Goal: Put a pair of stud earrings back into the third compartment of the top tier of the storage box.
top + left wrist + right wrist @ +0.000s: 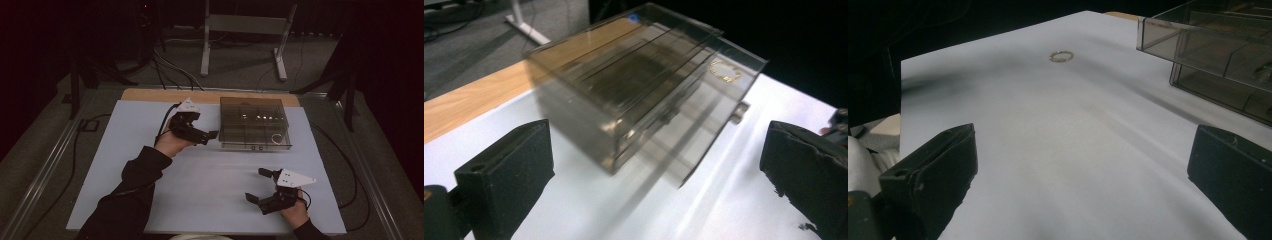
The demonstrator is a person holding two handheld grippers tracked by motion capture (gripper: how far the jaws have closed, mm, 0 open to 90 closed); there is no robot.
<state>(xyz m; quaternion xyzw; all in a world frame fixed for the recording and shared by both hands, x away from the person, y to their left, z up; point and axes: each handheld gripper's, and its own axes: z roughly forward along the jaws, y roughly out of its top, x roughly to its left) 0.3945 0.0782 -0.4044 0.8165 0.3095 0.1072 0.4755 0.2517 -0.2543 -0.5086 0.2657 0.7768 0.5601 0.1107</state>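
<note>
Left gripper (pixel 212 135) sits just beside the left wall of the smoky clear box (pixel 254 122), jaws wide open, nothing between them; in the left gripper view the box (pixel 639 95) is straight ahead, blurred, past the pads and not touching them; box stands at the far middle of the white sheet (pixel 150 165), drawer front with two small knobs (pixel 257 148) facing the person; a gold ring (pixel 725 70) lies in or on its right front part, can't tell whether inside or on the lid

Right gripper (pixel 261 186) rests near the front right of the sheet, well apart from the box, jaws wide open too, empty; its own view shows a second ring (pixel 1061 56) on the bare sheet

My read: left is lining up to steady or grab the box, no contact yet; next move needs the jaws brought around the box wall or a knob, then closed; right probably goes for the loose ring
</note>
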